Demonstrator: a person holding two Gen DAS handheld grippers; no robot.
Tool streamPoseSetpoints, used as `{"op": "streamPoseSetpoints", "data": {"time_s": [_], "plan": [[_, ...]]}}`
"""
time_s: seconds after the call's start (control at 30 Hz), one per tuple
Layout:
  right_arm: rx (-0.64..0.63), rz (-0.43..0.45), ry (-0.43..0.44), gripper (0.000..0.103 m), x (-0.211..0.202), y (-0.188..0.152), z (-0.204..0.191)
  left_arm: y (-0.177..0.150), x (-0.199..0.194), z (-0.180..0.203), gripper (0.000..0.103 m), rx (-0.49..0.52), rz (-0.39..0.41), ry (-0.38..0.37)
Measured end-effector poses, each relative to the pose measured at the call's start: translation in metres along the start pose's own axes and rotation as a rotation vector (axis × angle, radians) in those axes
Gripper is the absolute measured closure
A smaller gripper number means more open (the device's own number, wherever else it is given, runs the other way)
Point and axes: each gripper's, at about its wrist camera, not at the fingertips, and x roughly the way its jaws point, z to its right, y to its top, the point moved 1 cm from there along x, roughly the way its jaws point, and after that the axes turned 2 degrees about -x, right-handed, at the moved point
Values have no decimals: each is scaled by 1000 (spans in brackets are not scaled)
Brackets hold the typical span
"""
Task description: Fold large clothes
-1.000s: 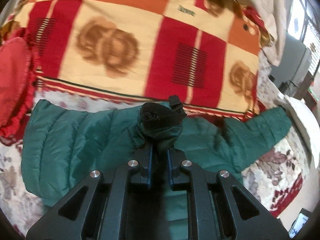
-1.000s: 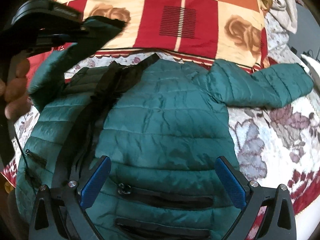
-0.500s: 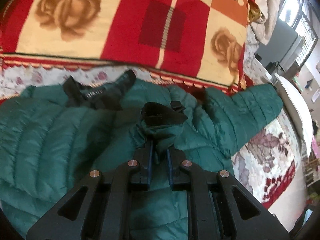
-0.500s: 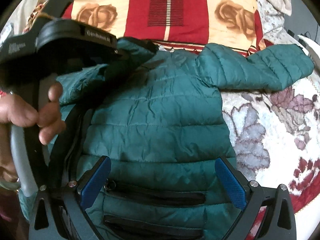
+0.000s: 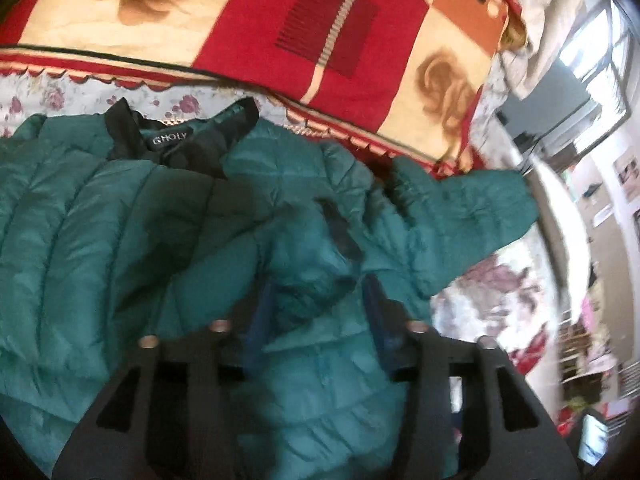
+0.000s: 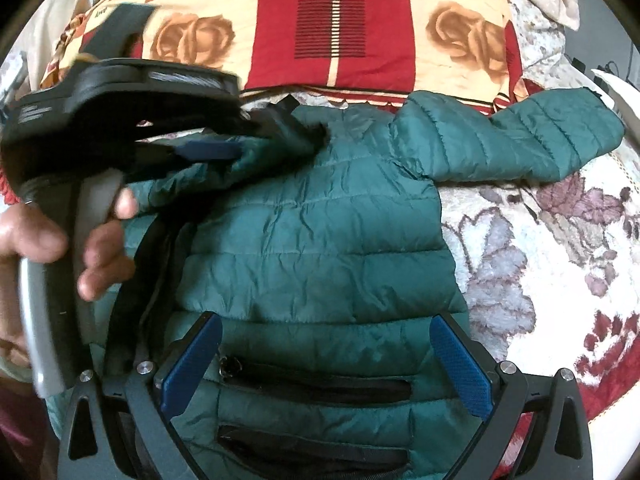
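A dark green puffer jacket point(image 6: 320, 248) lies front up on the bed, its black collar point(image 5: 176, 140) toward the pillow. Its right sleeve point(image 6: 520, 140) stretches out to the right. The left sleeve cuff point(image 5: 316, 264) lies folded over the jacket's chest. My left gripper point(image 5: 316, 308) is open, its blue pads apart on either side of the cuff; it also shows in the right wrist view point(image 6: 224, 148). My right gripper point(image 6: 326, 360) is open and empty above the jacket's lower front, near the black pocket zips point(image 6: 316, 384).
A red, cream and orange checked blanket point(image 6: 336, 28) lies beyond the collar. The bedsheet point(image 6: 560, 260) with purple flowers shows to the right of the jacket. A window and room clutter point(image 5: 592, 80) stand at the far right.
My left gripper carried the sleeve cuff across onto the jacket's chest, then opened and let it go. The right gripper stayed open over the lower front.
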Motion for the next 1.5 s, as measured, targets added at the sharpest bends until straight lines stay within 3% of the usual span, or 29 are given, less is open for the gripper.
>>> {"op": "streamPoseSetpoints", "data": {"time_s": [0.23, 0.37, 0.6, 0.73, 0.8, 0.83, 0.87, 0.97, 1.13, 1.17, 1.27, 1.3, 1.37, 1.43, 1.5], "plan": [[88, -5, 135, 0, 0, 20, 1, 3, -62, -32, 48, 18, 79, 75], [114, -25, 193, 0, 13, 43, -6, 5, -103, -82, 48, -20, 170, 218], [275, -69, 326, 0, 58, 81, -14, -1, -142, -167, 48, -113, 252, 461], [356, -81, 352, 0, 87, 94, -19, -7, -143, -208, 48, -207, 253, 485], [347, -104, 362, 16, 106, 101, -23, -10, -137, -221, 48, -243, 239, 489], [352, -108, 357, 59, 112, 103, -22, -12, -135, -226, 48, -256, 232, 489], [367, -109, 349, 80, 116, 105, -19, -12, -132, -227, 48, -262, 229, 488], [349, -48, 336, 87, 107, 111, -13, -9, -129, -230, 48, -266, 234, 481], [227, 101, 183, 87, 80, 118, -2, -2, -115, -231, 48, -265, 226, 523], [207, 87, 152, 87, 88, 118, 0, -3, -107, -233, 48, -268, 210, 525], [118, -67, 123, 86, 127, 118, 0, -6, -94, -237, 48, -288, 188, 529], [130, -69, 131, 83, 127, 117, 6, -6, -95, -237, 48, -292, 192, 527], [170, -17, 84, 61, 110, 116, 18, -6, -99, -234, 48, -286, 195, 533], [178, 42, 12, 57, 86, 115, 26, -4, -106, -229, 48, -268, 201, 540], [184, 103, 28, 57, 64, 118, 29, -1, -112, -222, 48, -252, 228, 540]]}}
